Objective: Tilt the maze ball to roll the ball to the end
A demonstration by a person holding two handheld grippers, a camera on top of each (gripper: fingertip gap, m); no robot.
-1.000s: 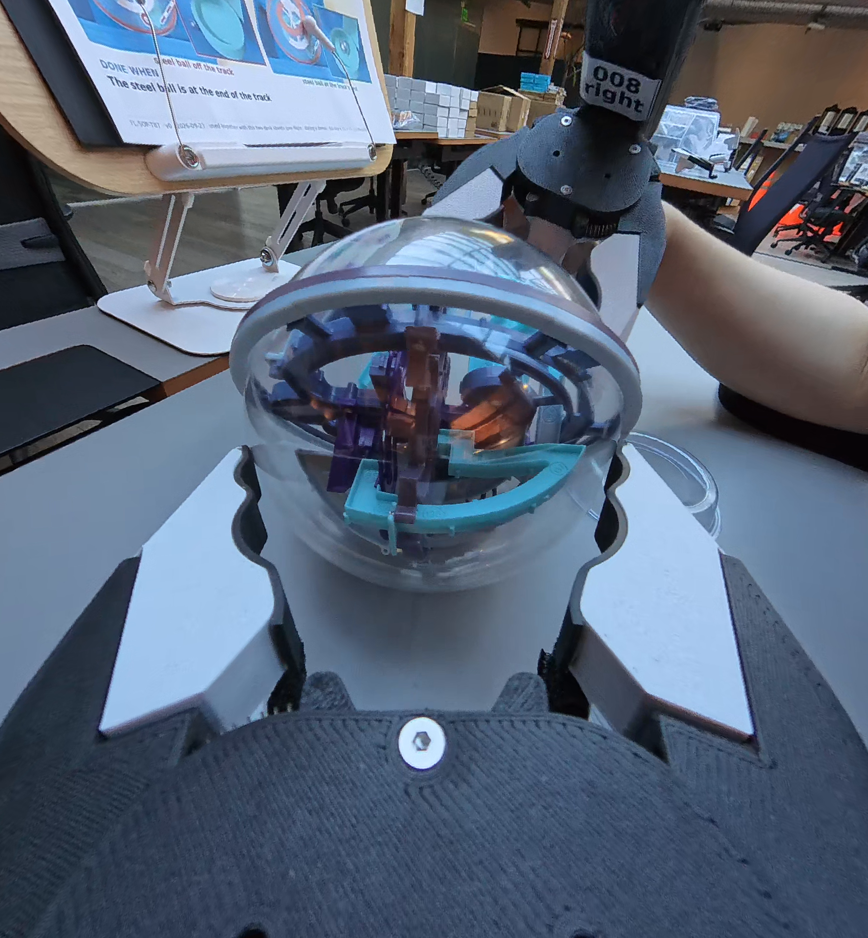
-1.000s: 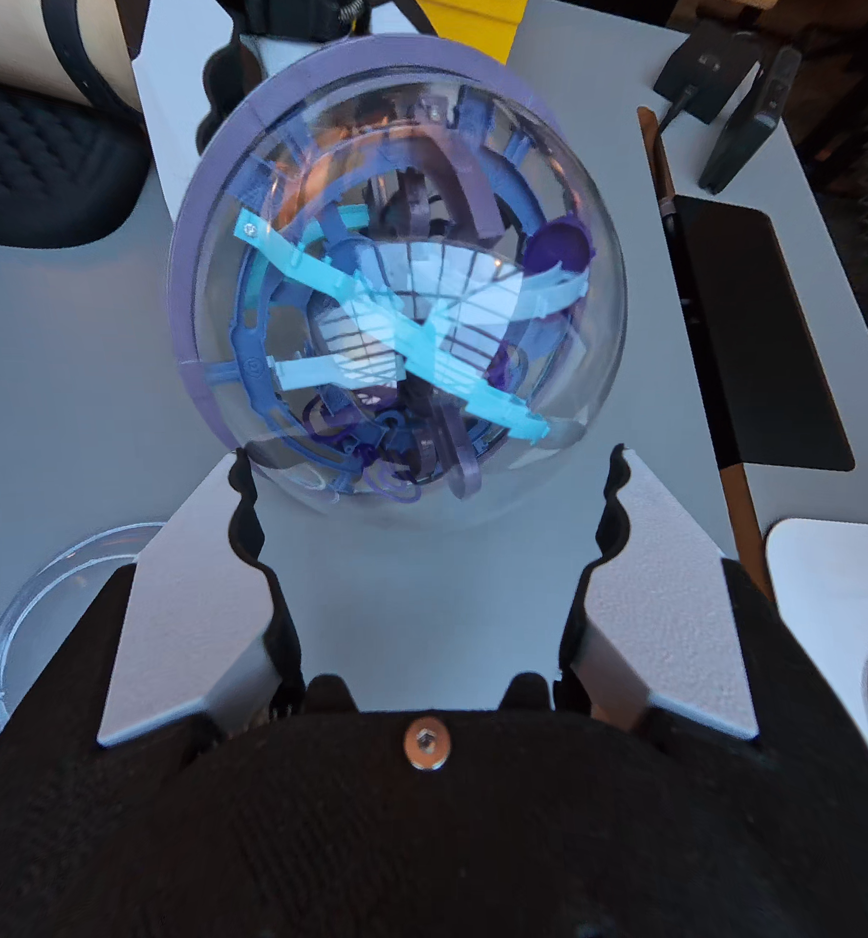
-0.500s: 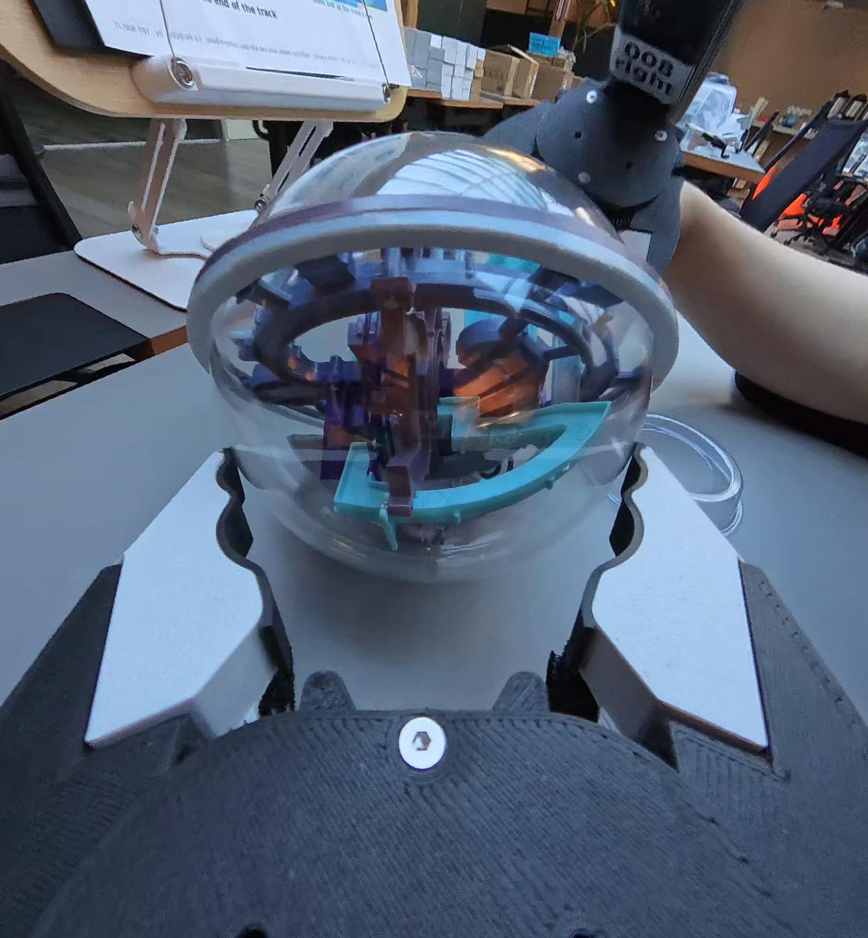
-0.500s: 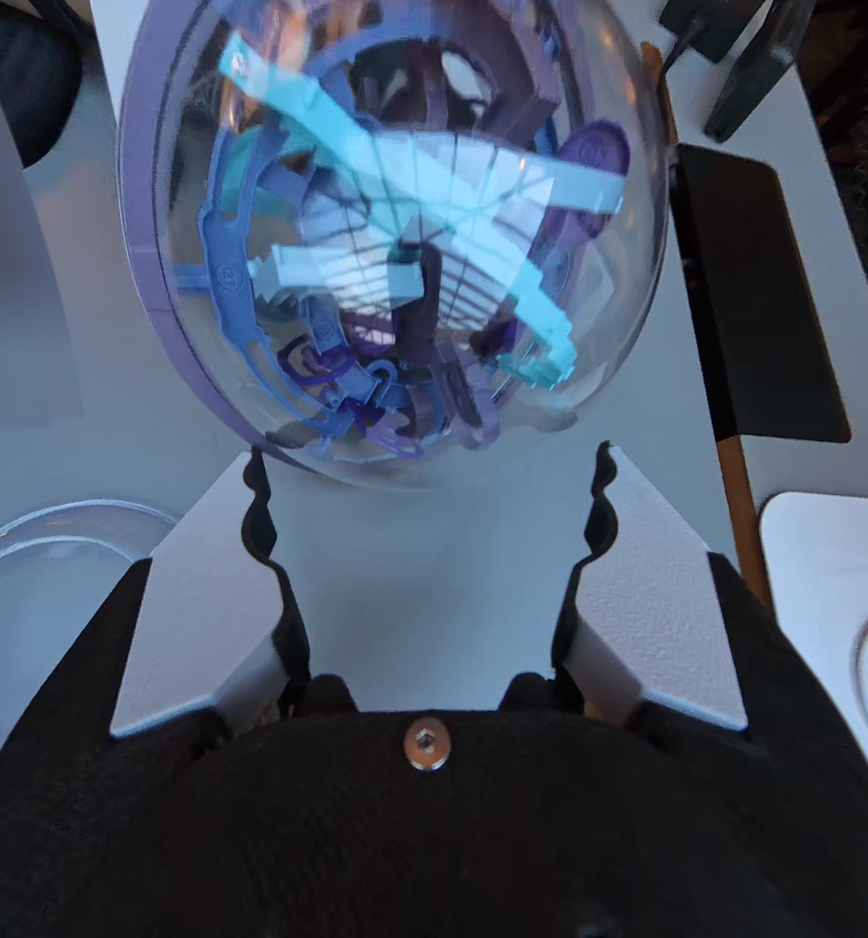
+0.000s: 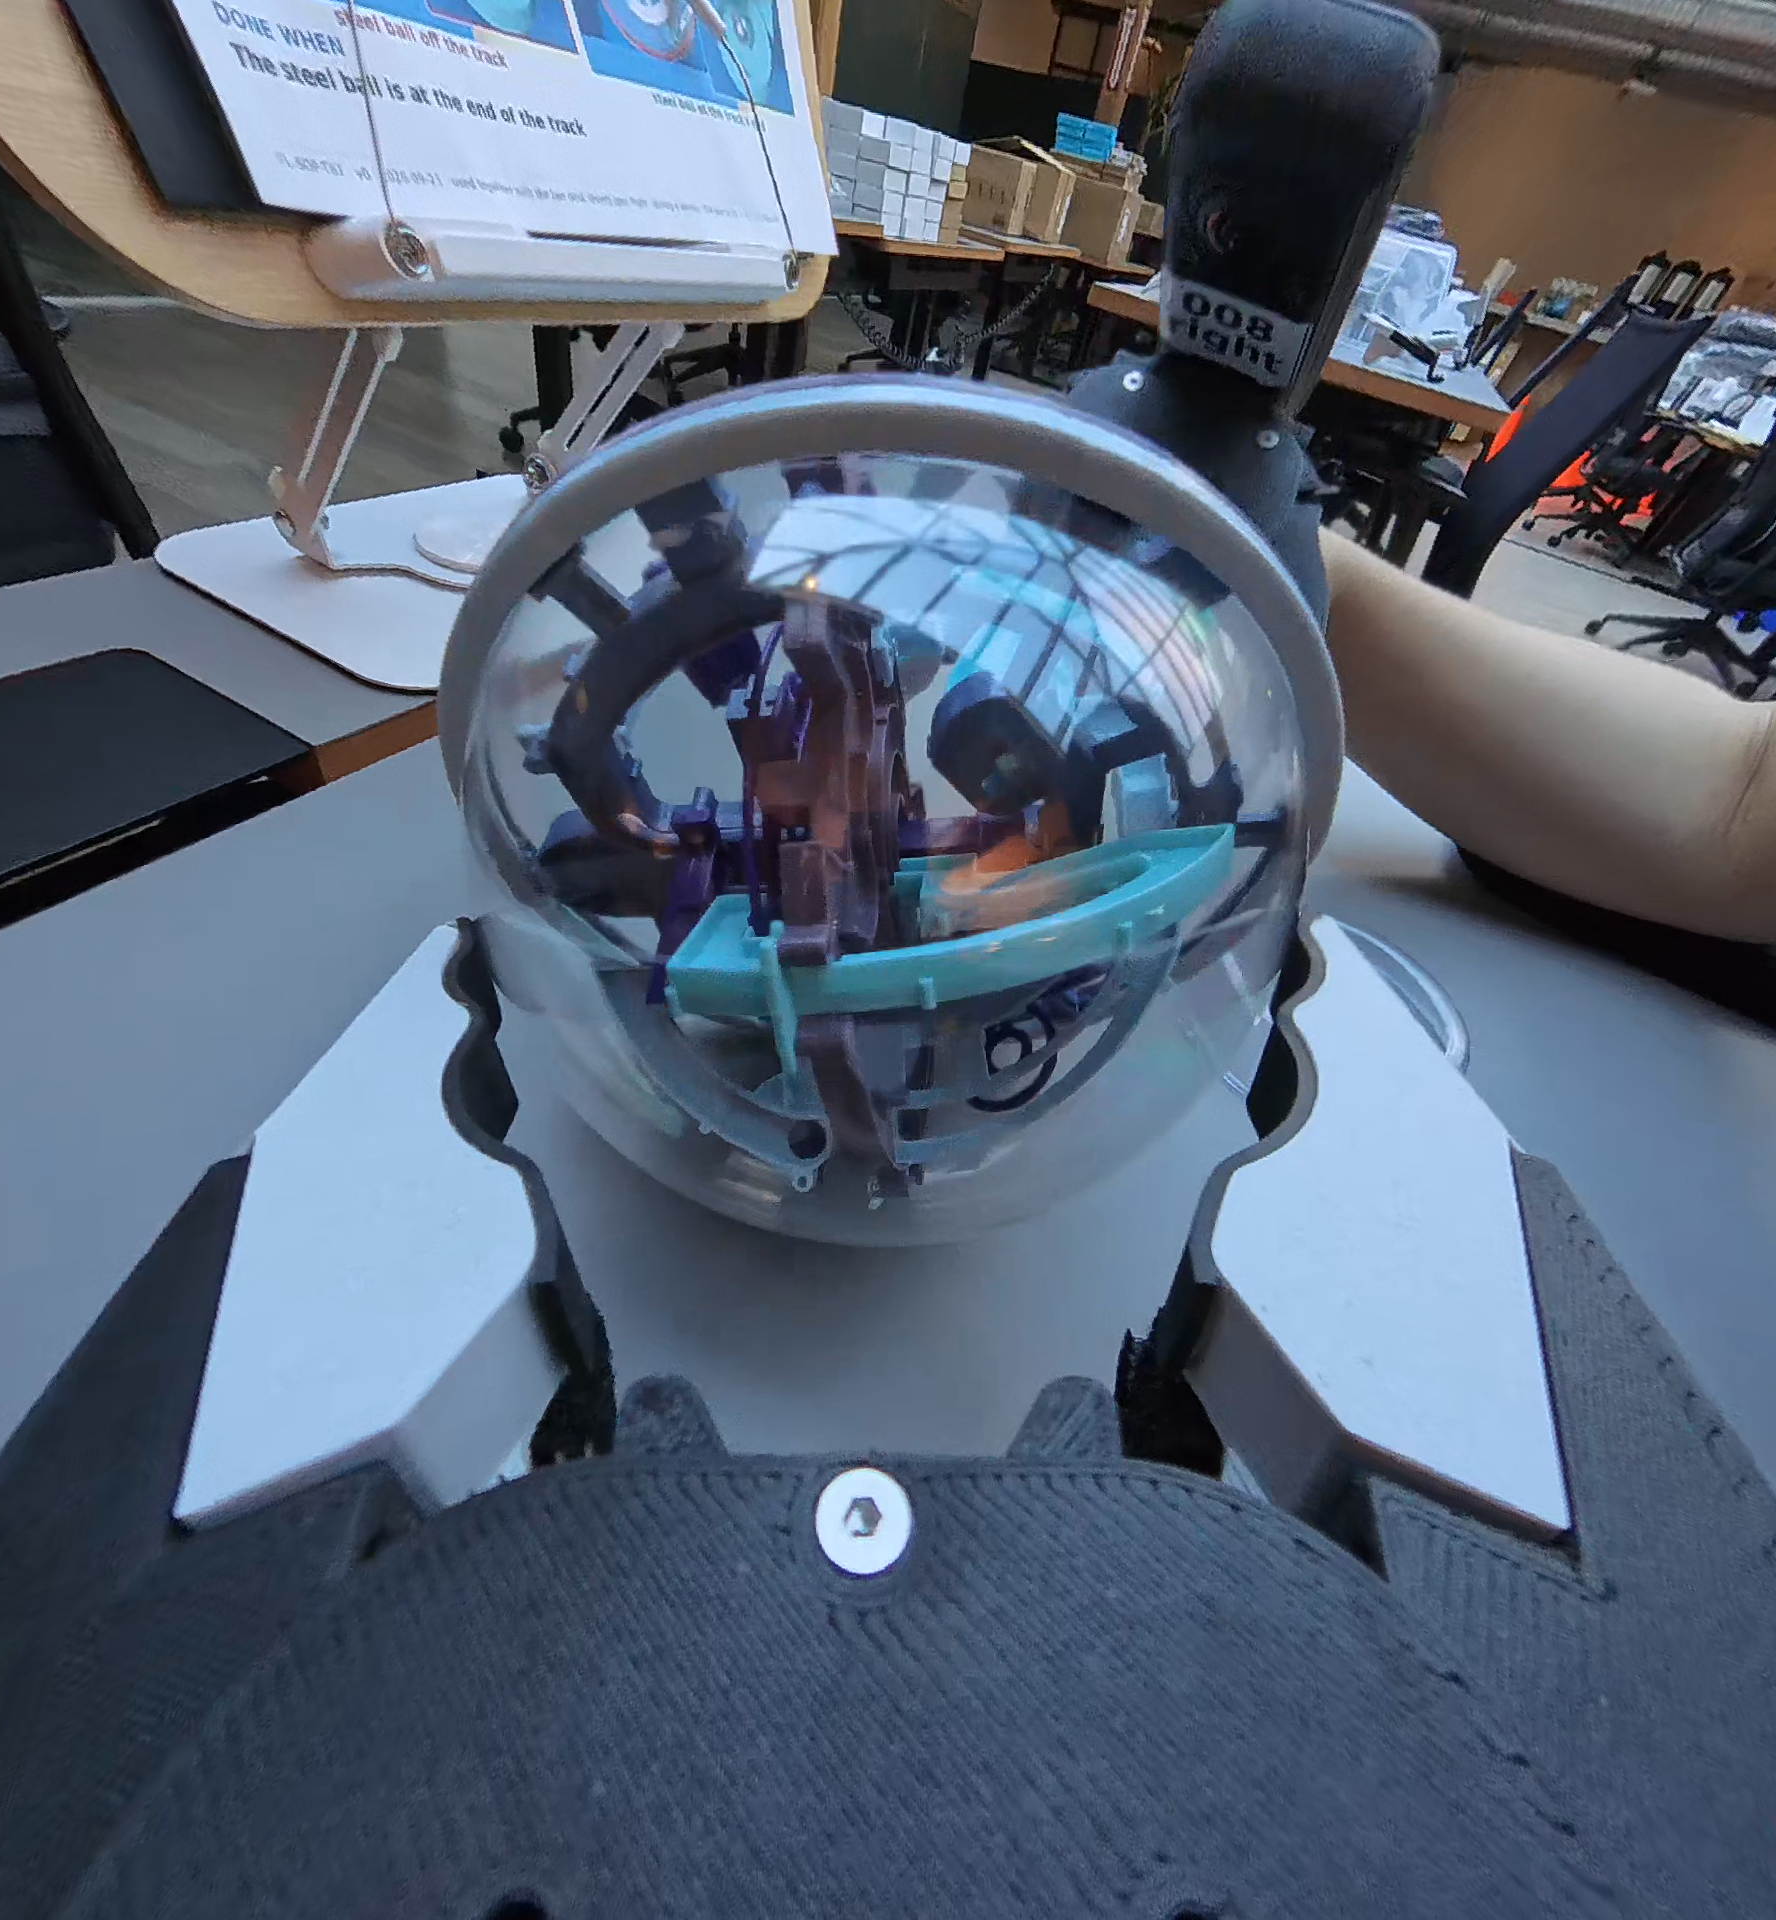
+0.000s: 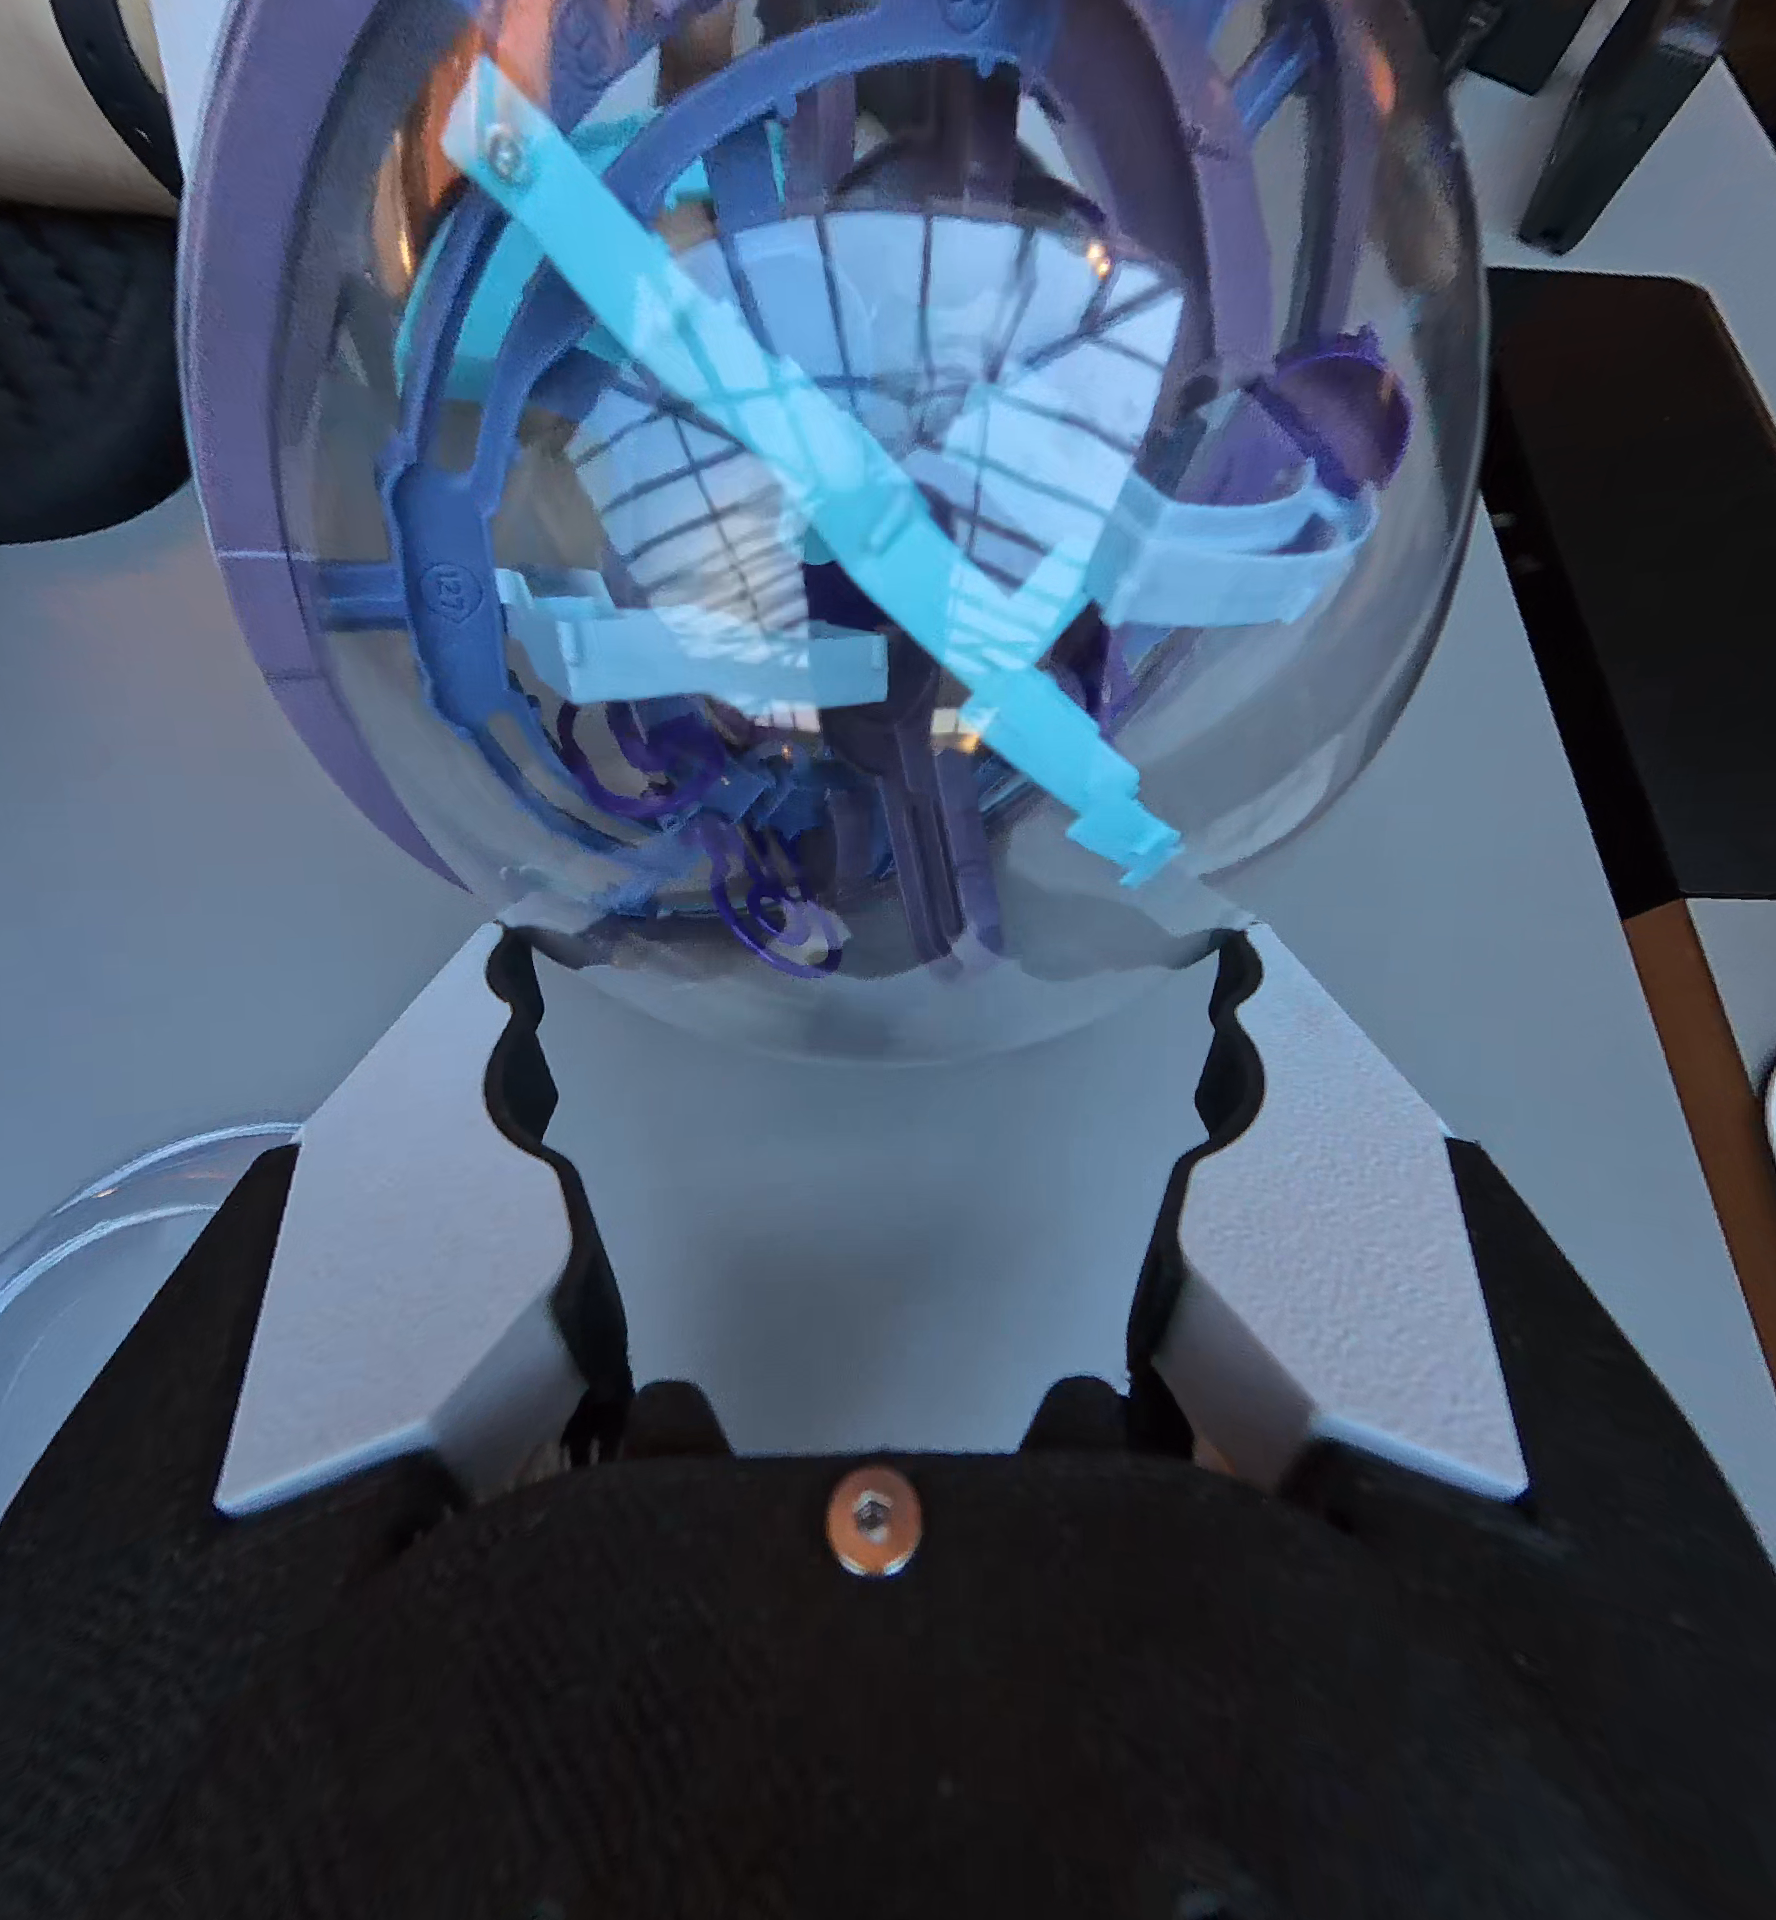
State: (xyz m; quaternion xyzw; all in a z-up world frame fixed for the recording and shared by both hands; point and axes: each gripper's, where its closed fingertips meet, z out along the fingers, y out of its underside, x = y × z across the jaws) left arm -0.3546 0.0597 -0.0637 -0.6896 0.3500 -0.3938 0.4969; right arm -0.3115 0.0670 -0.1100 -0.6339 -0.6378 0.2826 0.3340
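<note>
Centre of the left wrist view: maze ball (image 5: 889, 810), a clear hard-plastic sphere resting on the matte grey table (image 5: 136, 997), girdled by a grey-lilac ring (image 5: 905, 436) tipped up so that it arcs over the top. Inside, a tangle of moulded tracks: a curved teal track (image 5: 951, 956) sweeping low across the front, brown and dark purple uprights behind it, navy loops above. Glossy shell, with window reflections on the upper dome. No steel ball to be made out among the tracks.

Lower half of that frame: left gripper (image 5: 879, 1049), spread wide, its flat pale metal fingers (image 5: 375, 1226) edged with wavy black rubber, tips just beside the sphere's lower flanks; contact not clear. Ribbed dark 3D-printed body below, one hex screw at centre.

Upper right, behind the ball: the right gripper's black handle, with a bare forearm (image 5: 1549, 748) leading off to the right edge. Upper left: wooden document stand (image 5: 240, 260) holding a printed sheet.

In the right wrist view, the ball (image 6: 863, 468) fills the upper frame, ring (image 6: 240, 416) steeply tilted at the left, pale blue straight tracks crossing over. Right gripper (image 6: 868, 945) likewise spread, scalloped tips meeting the underside of the shell without clamping it. Lower left edge: rim of a clear round dish (image 6: 42, 1247). Right: black pad (image 6: 1694, 582).
</note>
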